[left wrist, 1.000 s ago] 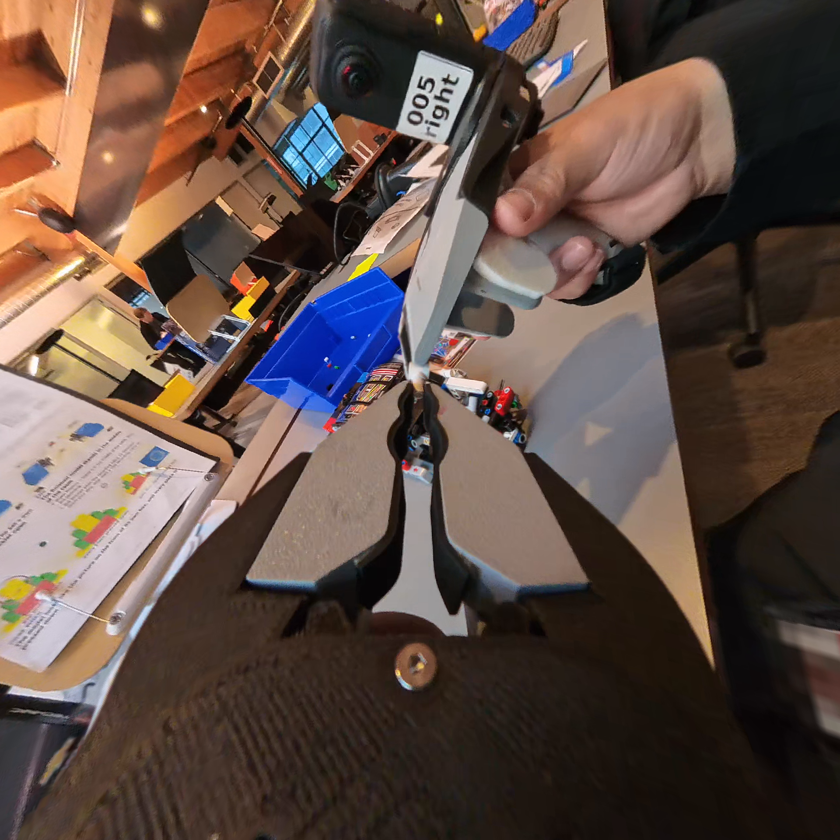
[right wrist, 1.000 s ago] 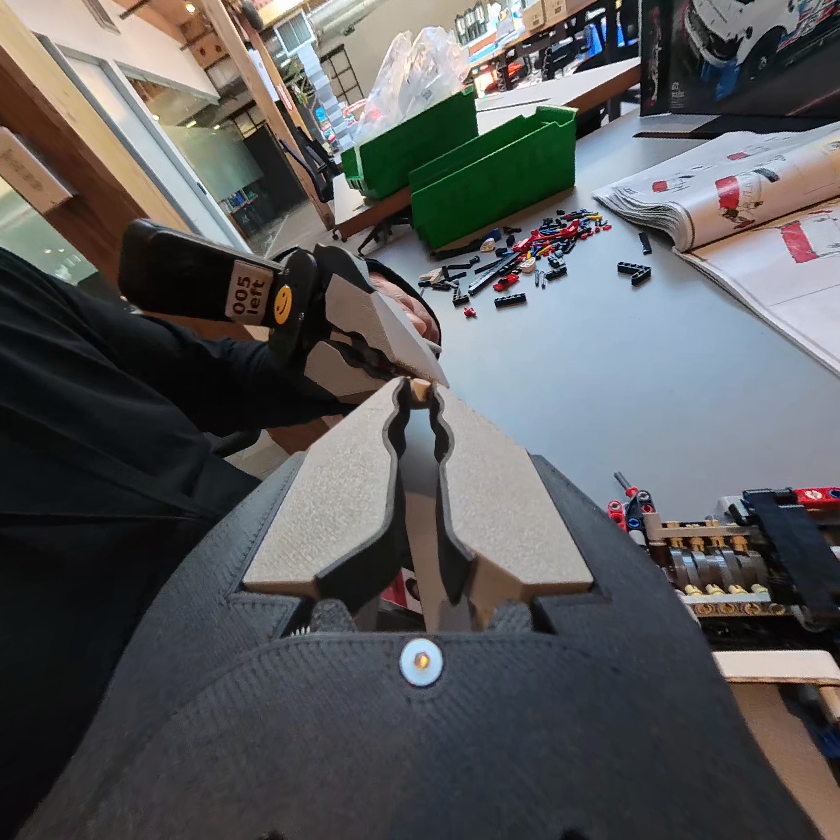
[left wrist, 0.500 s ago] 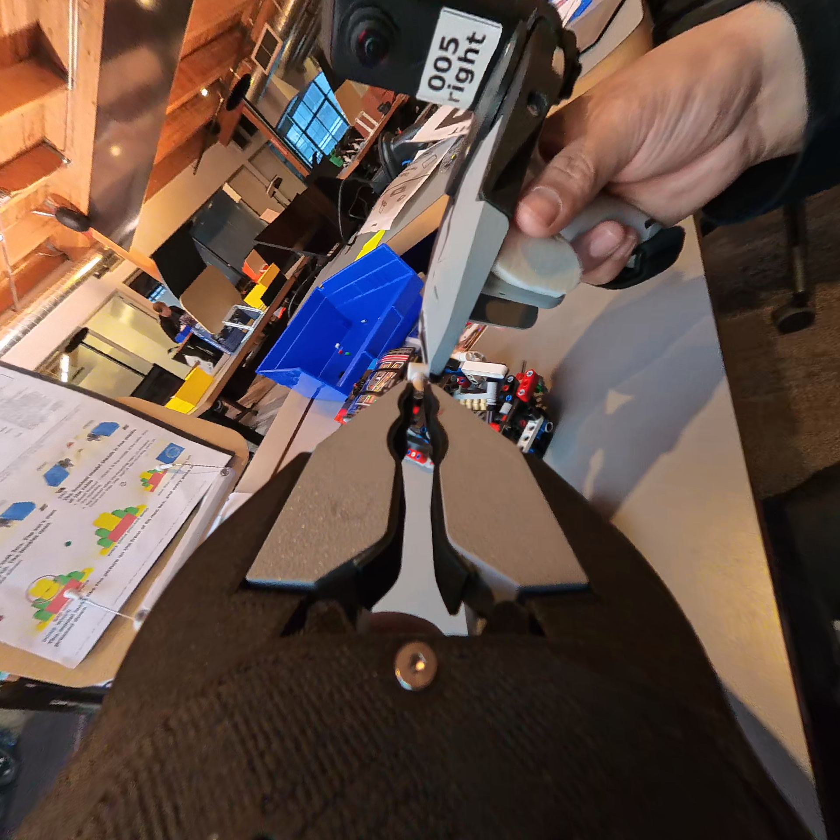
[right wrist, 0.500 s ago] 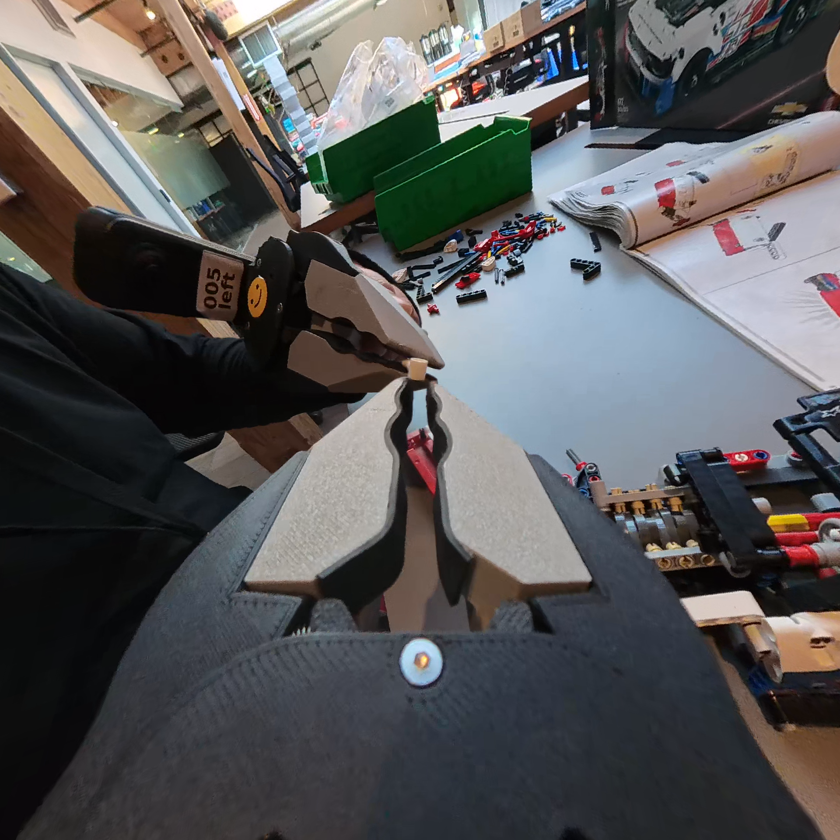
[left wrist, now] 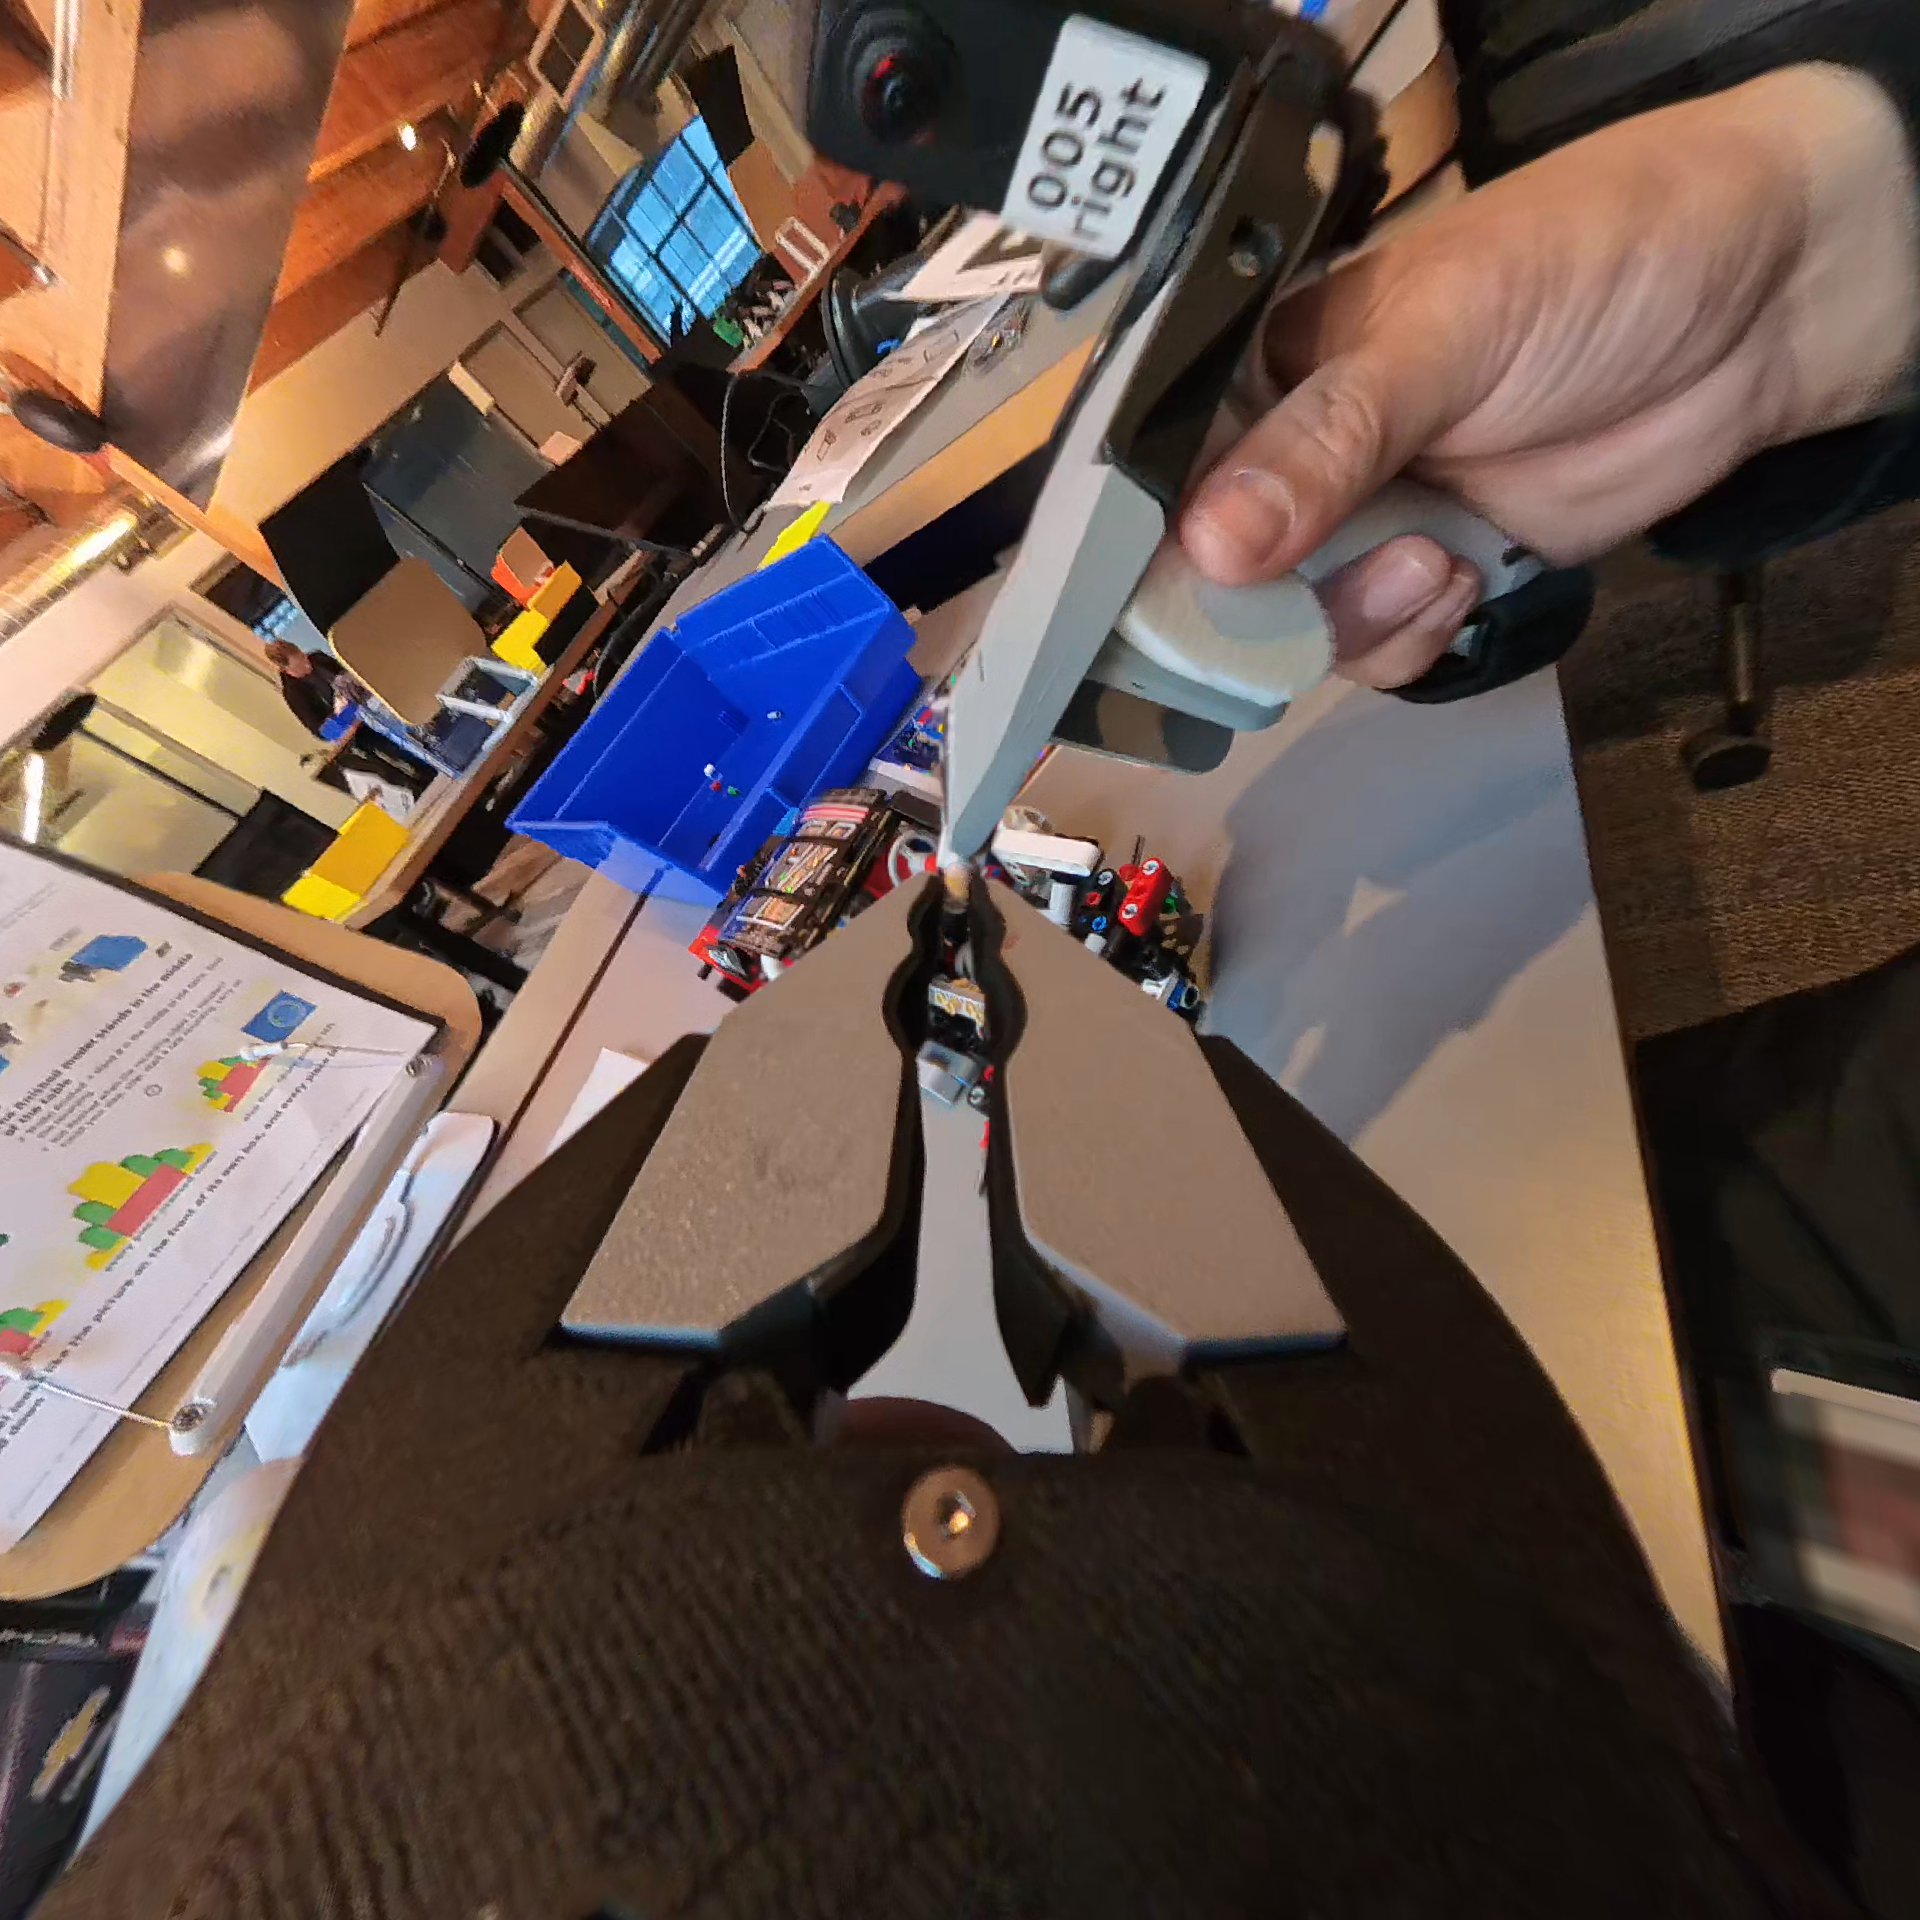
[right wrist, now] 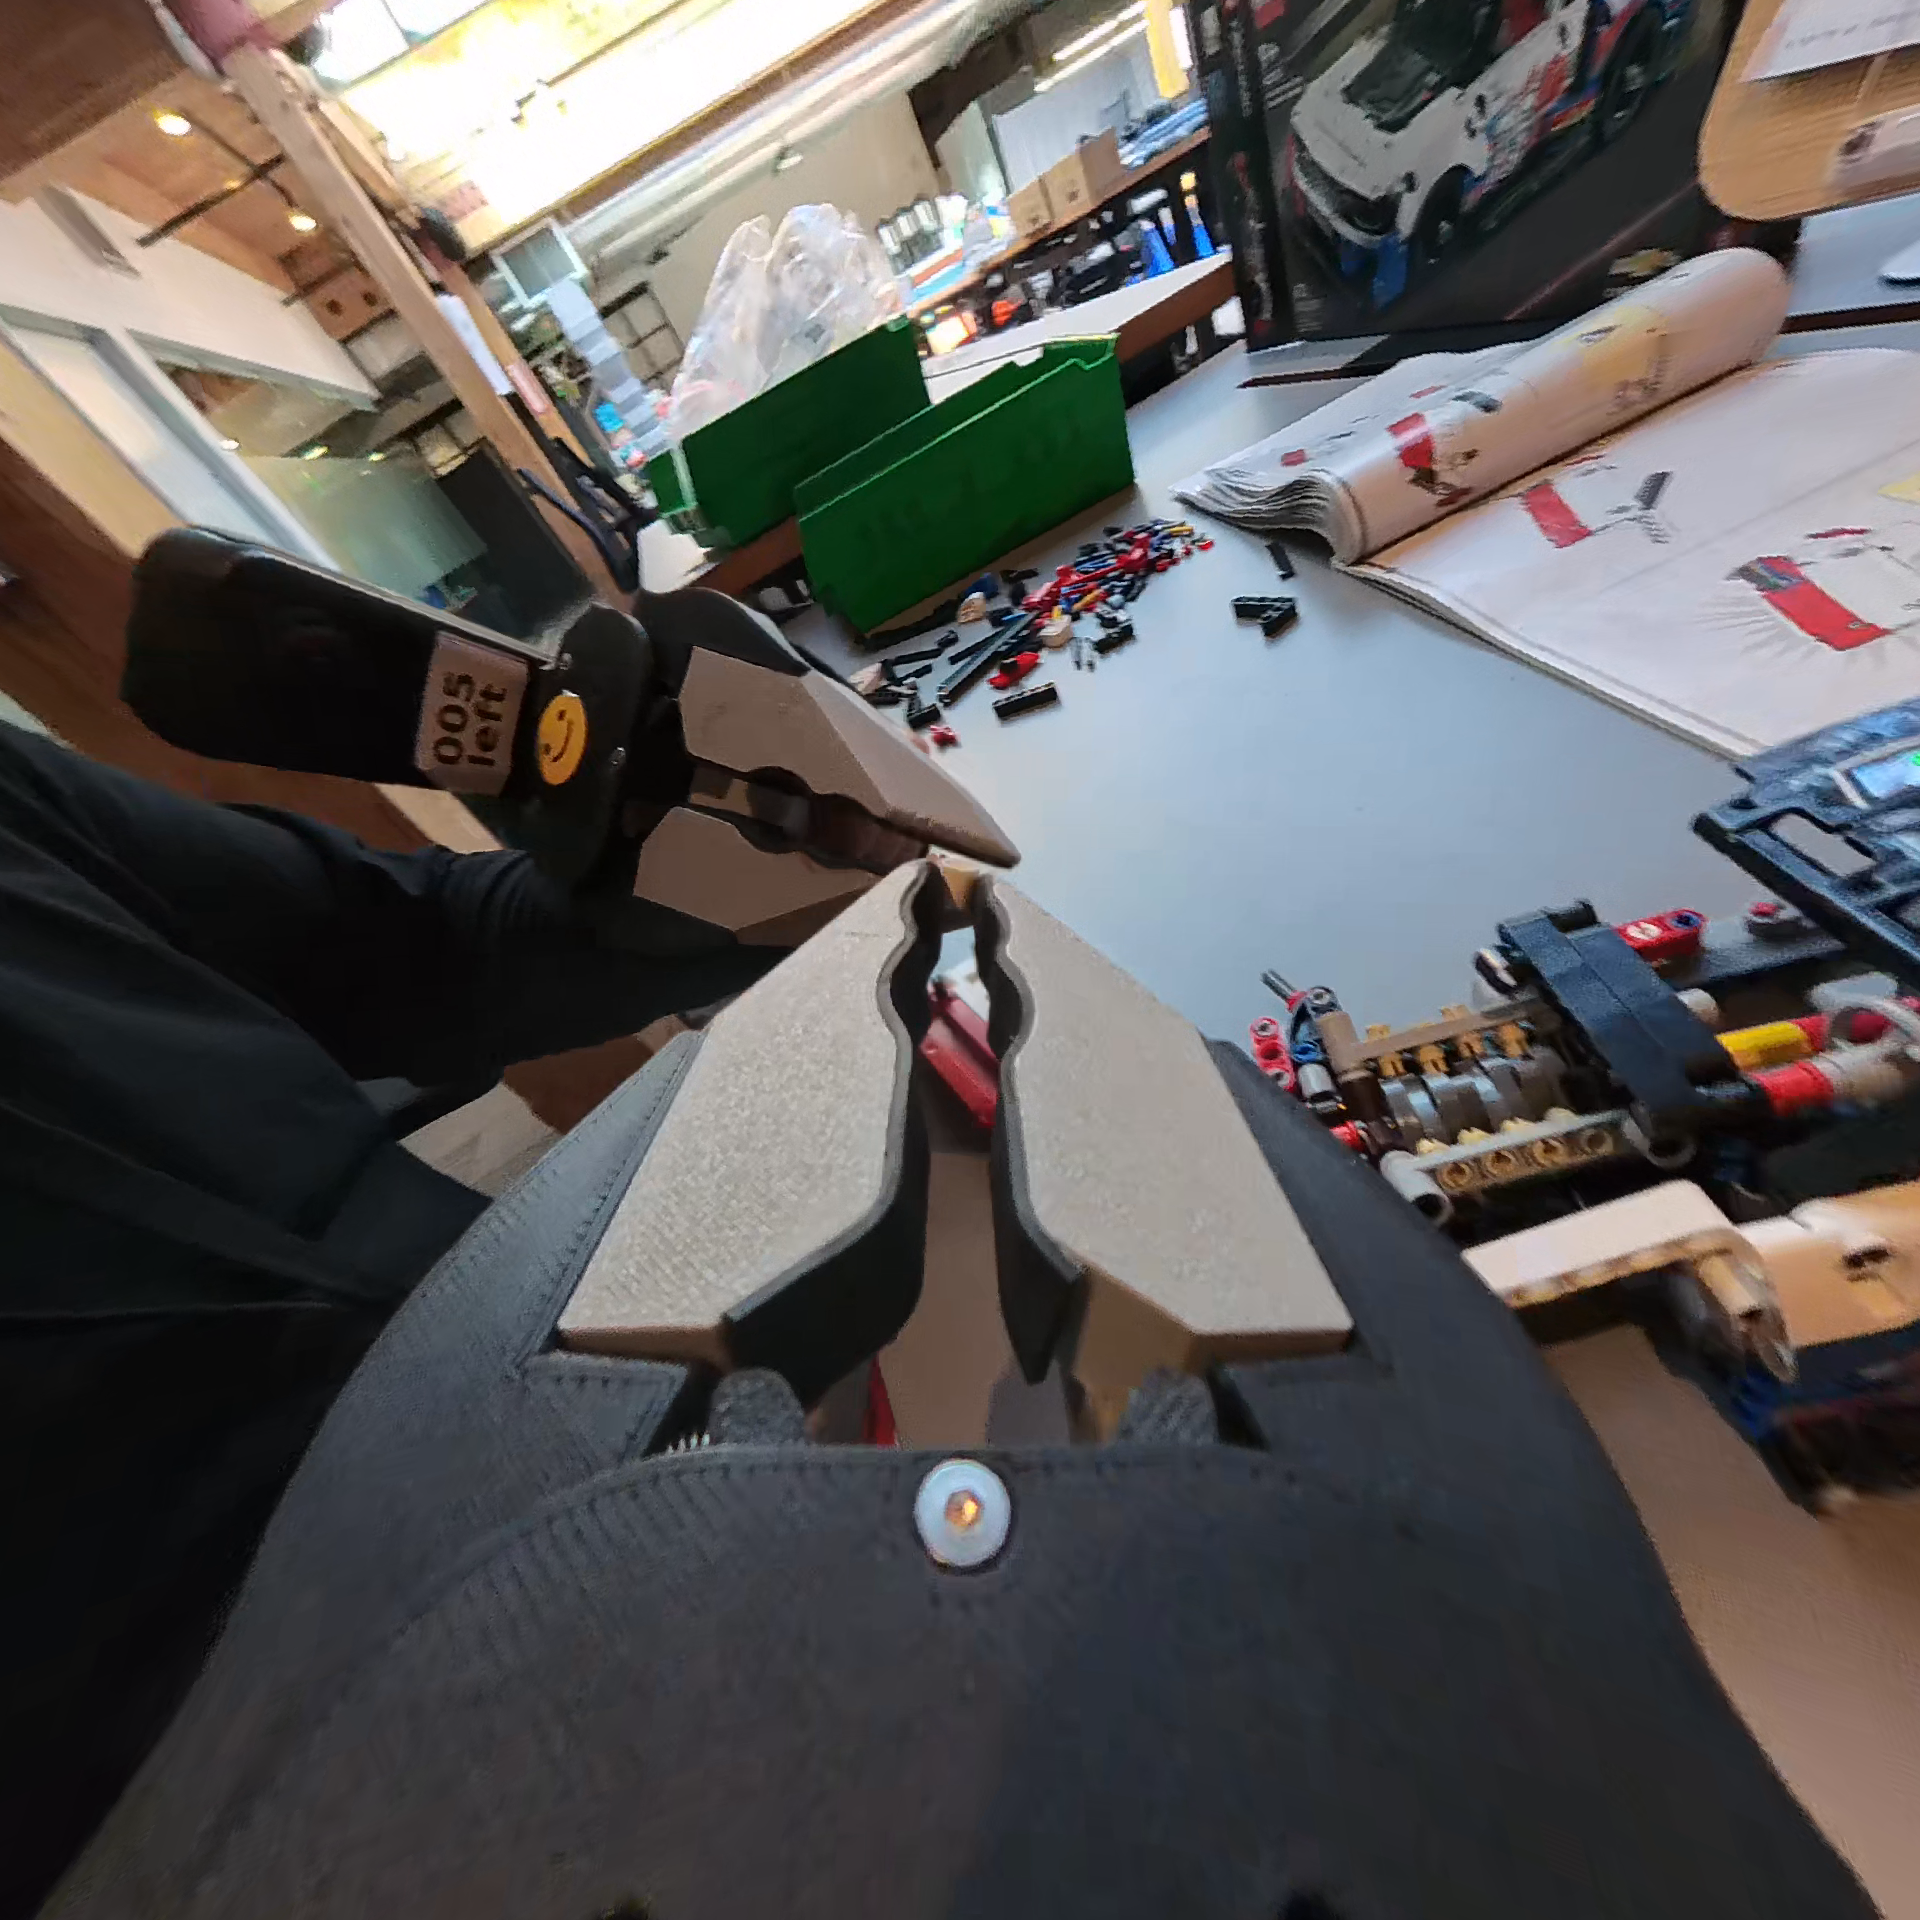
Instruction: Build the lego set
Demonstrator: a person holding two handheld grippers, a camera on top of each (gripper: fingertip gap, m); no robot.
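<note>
A small tan peg is pinched between the tips of my left gripper. My right gripper, held by a hand, meets it tip to tip from above. In the right wrist view the same peg sits between the tips of my right gripper, and the left gripper touches it from the left. Both grippers are held in the air above the grey table. The part-built Technic model lies on the table to the right, and also shows in the left wrist view.
A pile of loose parts lies in front of two green bins. An open instruction booklet and the set box are at the far right. A blue bin and a clipboard sheet are on the left. The grippers are tip to tip, or close to it.
Both grippers have stayed tip to tip around the tan peg. They have shifted together toward the Technic model, which now looms larger in the right wrist view.
</note>
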